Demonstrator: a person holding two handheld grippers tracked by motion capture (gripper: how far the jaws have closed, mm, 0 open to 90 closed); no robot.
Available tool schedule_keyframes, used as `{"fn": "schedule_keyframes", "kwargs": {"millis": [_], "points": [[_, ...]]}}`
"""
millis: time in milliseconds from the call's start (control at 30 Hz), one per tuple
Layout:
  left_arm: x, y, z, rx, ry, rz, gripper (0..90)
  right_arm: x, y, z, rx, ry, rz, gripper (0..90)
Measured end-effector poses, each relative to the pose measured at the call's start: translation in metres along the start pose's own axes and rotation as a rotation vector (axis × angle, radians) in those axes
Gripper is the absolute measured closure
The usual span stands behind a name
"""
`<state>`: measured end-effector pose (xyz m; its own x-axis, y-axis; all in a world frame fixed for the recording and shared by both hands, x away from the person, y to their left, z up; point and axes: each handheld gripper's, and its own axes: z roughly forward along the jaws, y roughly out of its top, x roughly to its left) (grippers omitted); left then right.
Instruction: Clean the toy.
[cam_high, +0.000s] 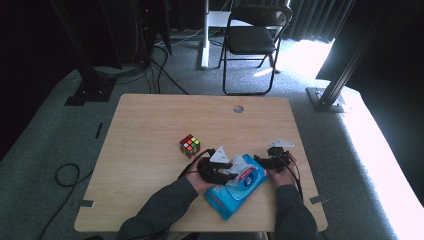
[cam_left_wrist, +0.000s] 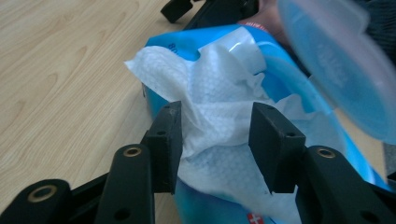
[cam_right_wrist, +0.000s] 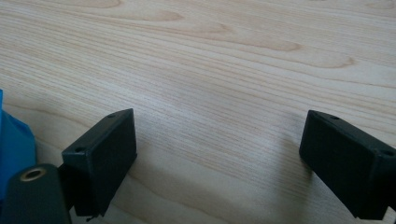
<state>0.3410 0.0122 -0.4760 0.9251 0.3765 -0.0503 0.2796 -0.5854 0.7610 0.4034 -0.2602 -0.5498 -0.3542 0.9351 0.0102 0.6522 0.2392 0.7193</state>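
The left gripper (cam_left_wrist: 215, 140) has its jaws partly open, one on each side of a white wipe (cam_left_wrist: 219, 107). The wipe sits bunched up between them. It touches the left jaw, but I cannot tell if the jaws are squeezing it. The wipe sticks up out of a blue pack (cam_left_wrist: 280, 79). The pack's round lid (cam_left_wrist: 336, 60) is flipped up, on the right in the left gripper view.

The right gripper (cam_right_wrist: 219, 154) has its jaws wide open. Nothing is between them, just bare worktop (cam_right_wrist: 210, 70). A bit of the blue pack (cam_right_wrist: 14, 144) shows beside its left jaw.

From the high view, the pack (cam_high: 235, 187) lies near the front edge of the worktop (cam_high: 150, 125), between the two hands. The left gripper (cam_high: 217, 167) is on top of the pack. The right gripper (cam_high: 275, 157) is just beside the pack's far right corner.

A little farther back, left of the pack, sits a puzzle cube (cam_high: 189, 145). Past the worktop, a black chair (cam_high: 252, 40) stands on the grey floor (cam_high: 45, 140).
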Motion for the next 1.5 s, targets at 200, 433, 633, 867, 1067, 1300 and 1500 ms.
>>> {"fn": "schedule_keyframes", "kwargs": {"millis": [200, 433, 633, 867, 1067, 1300, 1500], "points": [[-0.002, 0.000, 0.005, 0.014, -0.006, 0.005, 56.6, 0.000, 0.000, 0.000, 0.000, 0.000, 0.000, 10.6], [-0.007, 0.001, 0.008, 0.033, -0.005, 0.044, 74.3, 0.000, 0.000, 0.000, 0.000, 0.000, 0.000, 10.6], [-0.011, 0.002, 0.005, 0.036, -0.012, 0.073, 85.4, 0.000, 0.000, 0.000, 0.000, 0.000, 0.000, 10.6], [-0.012, 0.002, -0.001, 0.016, -0.003, 0.091, 87.7, 0.000, 0.000, 0.000, 0.000, 0.000, 0.000, 10.6], [-0.006, -0.002, -0.007, 0.008, 0.021, 0.075, 87.9, 0.000, 0.000, 0.000, 0.000, 0.000, 0.000, 10.6], [0.007, -0.008, -0.019, -0.013, 0.071, 0.025, 88.0, 0.000, 0.000, 0.000, 0.000, 0.000, 0.000, 10.6], [0.014, -0.011, -0.024, -0.024, 0.104, -0.009, 88.0, 0.000, 0.000, 0.000, 0.000, 0.000, 0.000, 10.6]]}}
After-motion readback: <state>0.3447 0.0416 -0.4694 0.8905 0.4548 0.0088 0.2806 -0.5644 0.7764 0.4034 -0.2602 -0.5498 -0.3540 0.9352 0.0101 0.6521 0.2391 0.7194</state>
